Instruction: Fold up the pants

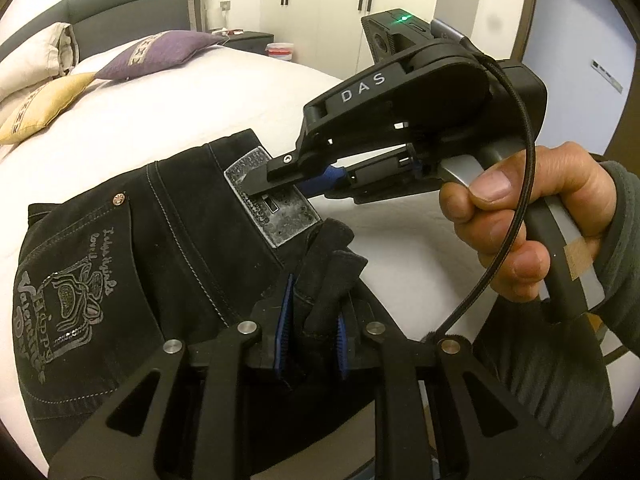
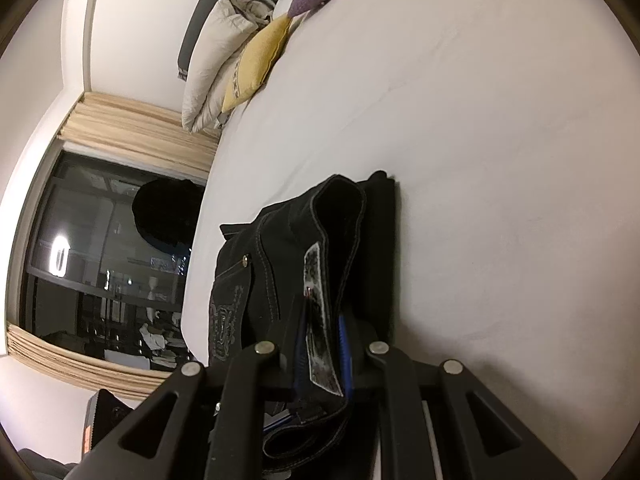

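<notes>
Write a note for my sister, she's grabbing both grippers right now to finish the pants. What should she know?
Left gripper: shut on a bunched fold of the black pants.
Right gripper: shut on the waistband at the silver patch.
The pants lie in a heap on the white bed, back pocket up, waist end lifted by both grippers.
Done: both grips are set.
Left: the folding itself; how many folds are already in cannot be told. Lay it flat and let go.
</notes>
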Available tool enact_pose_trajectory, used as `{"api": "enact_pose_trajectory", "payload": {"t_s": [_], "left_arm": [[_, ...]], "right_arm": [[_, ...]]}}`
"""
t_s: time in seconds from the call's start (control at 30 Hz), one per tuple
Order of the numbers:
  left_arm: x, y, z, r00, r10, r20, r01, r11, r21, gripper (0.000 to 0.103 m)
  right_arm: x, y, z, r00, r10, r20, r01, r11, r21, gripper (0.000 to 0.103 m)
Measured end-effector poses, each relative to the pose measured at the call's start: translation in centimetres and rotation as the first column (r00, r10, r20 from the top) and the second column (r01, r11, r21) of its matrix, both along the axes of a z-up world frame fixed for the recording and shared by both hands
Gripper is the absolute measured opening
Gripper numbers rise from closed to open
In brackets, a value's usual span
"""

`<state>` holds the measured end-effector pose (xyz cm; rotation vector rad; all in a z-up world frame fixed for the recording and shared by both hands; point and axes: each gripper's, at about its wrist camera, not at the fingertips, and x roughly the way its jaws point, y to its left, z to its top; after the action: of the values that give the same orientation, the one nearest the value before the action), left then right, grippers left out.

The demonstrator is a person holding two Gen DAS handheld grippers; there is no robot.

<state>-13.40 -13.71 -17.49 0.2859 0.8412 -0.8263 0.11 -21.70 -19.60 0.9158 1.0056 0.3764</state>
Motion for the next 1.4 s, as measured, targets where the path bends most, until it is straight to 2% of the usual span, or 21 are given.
{"api": "enact_pose_trajectory", "payload": {"t_s": [0.1,0.3,0.33,0.4,0.43,0.5,0.53,0.63,0.7,0.77,0.83,0.9,0.97,1.03,1.07,1.13,1.23,1.27,1.33,1.37,1.4], "left_arm": [[-0.3,0.1,-0.2,1.0,-0.012,0.022,0.012,1.0,0.017,0.016],[-0.4,-0.5,-0.8,0.999,-0.034,0.006,0.034,0.999,0.027,0.029],[-0.4,-0.3,-0.7,0.999,-0.042,-0.015,0.043,0.999,0.012,0.045],[-0.5,0.3,0.0,0.996,-0.052,-0.076,0.05,0.998,-0.031,0.069],[-0.8,0.8,0.7,0.995,-0.044,-0.087,0.04,0.998,-0.046,0.07],[-1.3,2.5,2.2,0.993,-0.043,-0.109,0.033,0.995,-0.092,0.07],[-1.4,3.5,3.1,0.992,-0.033,-0.118,0.02,0.994,-0.112,0.07],[-0.7,7.3,6.0,0.994,0.011,-0.108,-0.032,0.981,-0.19,0.07],[1.0,10.1,7.4,0.993,0.077,-0.094,-0.097,0.968,-0.231,0.07],[3.2,12.6,7.7,0.982,0.147,-0.116,-0.173,0.948,-0.266,0.07],[5.4,14.3,7.1,0.967,0.211,-0.144,-0.244,0.932,-0.268,0.07],[6.3,15.0,5.8,0.959,0.23,-0.164,-0.266,0.93,-0.254,0.07],[6.3,14.9,3.4,0.953,0.221,-0.206,-0.263,0.943,-0.206,0.07],[6.3,14.7,0.8,0.943,0.209,-0.258,-0.256,0.953,-0.165,0.07],[5.8,14.7,-0.3,0.94,0.215,-0.264,-0.259,0.955,-0.146,0.07],[5.8,14.9,-0.2,0.948,0.211,-0.239,-0.251,0.955,-0.155,0.07],[6.8,15.6,1.7,0.949,0.199,-0.246,-0.246,0.953,-0.178,0.07],[7.7,15.7,2.9,0.957,0.195,-0.215,-0.236,0.954,-0.183,0.07],[10.1,15.5,4.6,0.965,0.194,-0.177,-0.226,0.956,-0.186,0.07],[11.9,15.4,5.4,0.968,0.192,-0.164,-0.222,0.956,-0.192,0.07],[12.7,15.1,6.1,0.969,0.194,-0.152,-0.221,0.957,-0.187,0.07]], "right_arm": [[-0.4,-0.3,-0.7,1.0,-0.02,-0.005,0.02,1.0,0.017,0.015],[-0.5,-1.2,-2.5,0.999,-0.029,-0.032,0.031,0.997,0.072,0.017],[-0.7,-1.3,-2.3,0.999,-0.03,-0.033,0.033,0.997,0.071,0.019],[-1.1,-1.3,-1.7,0.999,-0.032,-0.037,0.034,0.998,0.053,0.026],[-1.4,-1.5,-1.3,0.998,-0.036,-0.042,0.037,0.998,0.041,0.028],[-2.2,-2.1,0.2,0.996,-0.065,-0.055,0.063,0.997,-0.037,0.048],[-2.7,-2.6,1.0,0.995,-0.086,-0.047,0.083,0.995,-0.054,0.049],[-3.4,-2.7,3.5,0.995,-0.096,0.018,0.095,0.995,0.006,0.049],[-3.4,-1.0,5.7,0.995,-0.04,0.092,0.035,0.998,0.058,0.049],[-3.4,1.3,6.8,0.989,0.028,0.146,-0.043,0.994,0.101,0.049],[-3.4,3.2,6.3,0.984,0.067,0.165,-0.093,0.984,0.15,0.049],[-3.7,4.5,4.5,0.988,0.083,0.131,-0.107,0.976,0.189,0.049],[-4.3,5.4,0.7,0.995,0.103,0.015,-0.104,0.983,0.154,0.049],[-5.4,5.0,-2.2,0.996,0.085,-0.021,-0.082,0.989,0.121,0.019],[-5.9,4.3,-2.8,0.998,0.06,-0.021,-0.057,0.99,0.131,0.0],[-7.2,2.5,-3.9,0.999,0.013,-0.043,-0.003,0.979,0.206,0.0],[-8.5,1.2,-3.0,1.0,0.017,-0.021,-0.013,0.983,0.182,0.0],[-8.6,1.1,-2.4,1.0,0.022,-0.015,-0.02,0.986,0.164,0.004],[-8.4,1.0,-0.4,0.999,0.025,0.023,-0.028,0.99,0.141,0.024],[-8.2,1.0,0.6,0.998,0.024,0.051,-0.032,0.988,0.152,0.043],[-8.0,1.3,1.6,0.996,0.025,0.085,-0.038,0.986,0.16,0.054]]}}
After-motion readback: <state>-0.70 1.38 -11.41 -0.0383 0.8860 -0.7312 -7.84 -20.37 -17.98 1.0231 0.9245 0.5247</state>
